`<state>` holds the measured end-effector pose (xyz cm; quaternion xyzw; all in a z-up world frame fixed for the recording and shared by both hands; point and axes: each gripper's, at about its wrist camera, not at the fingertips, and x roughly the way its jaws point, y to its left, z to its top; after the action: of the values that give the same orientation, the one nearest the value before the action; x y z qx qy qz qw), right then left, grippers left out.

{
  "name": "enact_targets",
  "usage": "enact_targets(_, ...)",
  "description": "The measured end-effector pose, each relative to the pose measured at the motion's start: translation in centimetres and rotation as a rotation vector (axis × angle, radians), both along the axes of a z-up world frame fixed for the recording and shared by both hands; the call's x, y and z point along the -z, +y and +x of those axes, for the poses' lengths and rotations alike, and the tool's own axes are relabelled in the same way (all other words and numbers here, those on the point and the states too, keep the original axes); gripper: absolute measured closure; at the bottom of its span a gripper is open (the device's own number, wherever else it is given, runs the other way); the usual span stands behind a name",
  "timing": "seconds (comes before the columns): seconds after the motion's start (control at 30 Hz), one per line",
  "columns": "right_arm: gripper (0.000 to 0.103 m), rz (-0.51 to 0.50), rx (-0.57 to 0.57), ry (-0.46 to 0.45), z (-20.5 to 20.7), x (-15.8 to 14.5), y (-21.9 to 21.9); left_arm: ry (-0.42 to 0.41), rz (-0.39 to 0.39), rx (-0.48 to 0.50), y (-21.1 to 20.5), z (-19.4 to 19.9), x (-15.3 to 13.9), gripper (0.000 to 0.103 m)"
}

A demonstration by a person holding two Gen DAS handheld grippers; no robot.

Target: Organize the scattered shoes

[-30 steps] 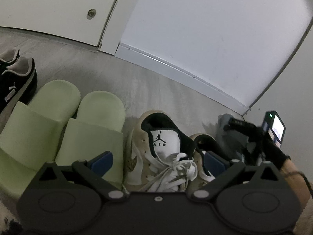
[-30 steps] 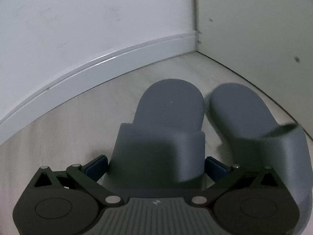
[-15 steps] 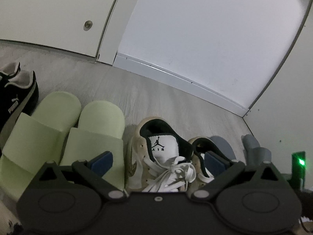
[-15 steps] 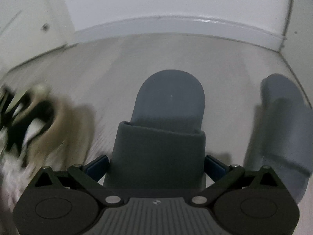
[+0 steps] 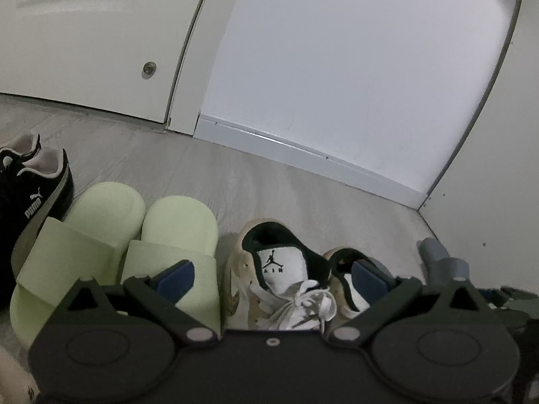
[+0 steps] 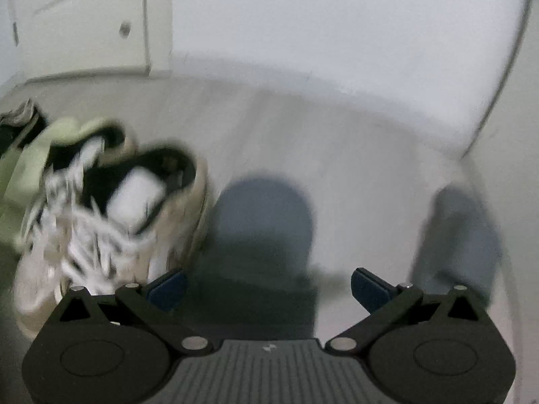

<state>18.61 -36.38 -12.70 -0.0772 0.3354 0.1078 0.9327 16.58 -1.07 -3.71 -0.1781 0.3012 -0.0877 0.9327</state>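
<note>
Though right-wrist view blurs, grey slide lies on floor just right of Jordan sneakers, between right gripper jaws, apart. Light, pliable foam; grip strap. Left gripper jaws apart.

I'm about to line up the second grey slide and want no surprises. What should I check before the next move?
1. Right gripper open around the grey slide: ok, there are gaps at both pads.
2. Grey slide beside the tan sneaker: ok; whether they touch, cannot tell because of blur.
3. Second grey slide lies apart near the right wall: not ok, not yet paired.
4. Left gripper open and holding nothing: ok.
5. Green slides paired side by side: ok.
6. Jordan sneakers side by side in the left wrist view: ok.
</note>
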Motion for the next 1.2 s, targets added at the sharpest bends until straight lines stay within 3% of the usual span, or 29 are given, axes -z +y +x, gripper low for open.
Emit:
enact_targets(0.1,0.003,0.139,-0.008,-0.024,-1.8,-1.3,1.0,0.008,-0.015,-0.013,0.2,0.1,0.1,0.002)
enact_targets(0.13,0.009,0.189,-0.027,0.007,-2.2,-1.2,2.1,0.008,-0.018,-0.017,0.3,0.0,0.1,0.002)
enact_targets(0.2,0.024,0.188,-0.037,0.044,-2.3,-0.9,3.6,0.007,-0.022,-0.024,0.5,-0.1,0.1,0.002)
enact_targets(0.37,0.032,0.152,-0.062,0.14,-0.8,0.8,5.9,0.003,-0.03,-0.03,0.6,0.0,0.0,0.002)
enact_targets(0.43,0.046,0.162,-0.063,0.156,-0.4,1.1,6.1,0.003,-0.03,-0.029,0.6,0.0,0.0,0.002)
enact_targets(0.53,0.047,0.213,-0.042,0.189,0.4,1.6,5.9,0.002,-0.026,-0.028,0.5,0.0,0.0,0.002)
enact_targets(0.87,0.05,0.207,-0.043,0.144,2.4,1.7,6.2,0.009,-0.028,-0.034,0.4,0.0,0.1,0.002)
enact_targets(1.0,0.048,0.231,-0.051,0.16,2.6,1.3,5.5,0.007,-0.012,-0.04,0.4,-0.1,0.1,0.002)
enact_targets(1.07,0.035,0.336,-0.025,0.094,1.3,-0.6,2.8,0.01,-0.019,-0.042,0.5,-0.1,0.2,0.002)
enact_targets(1.13,0.0,0.416,0.034,-0.025,-0.1,-2.1,-0.4,0.016,-0.029,-0.04,0.5,0.0,0.2,0.002)
enact_targets(1.2,0.0,0.434,0.136,-0.152,-1.0,-3.1,-3.8,0.021,-0.036,-0.033,0.5,0.2,0.3,0.002)
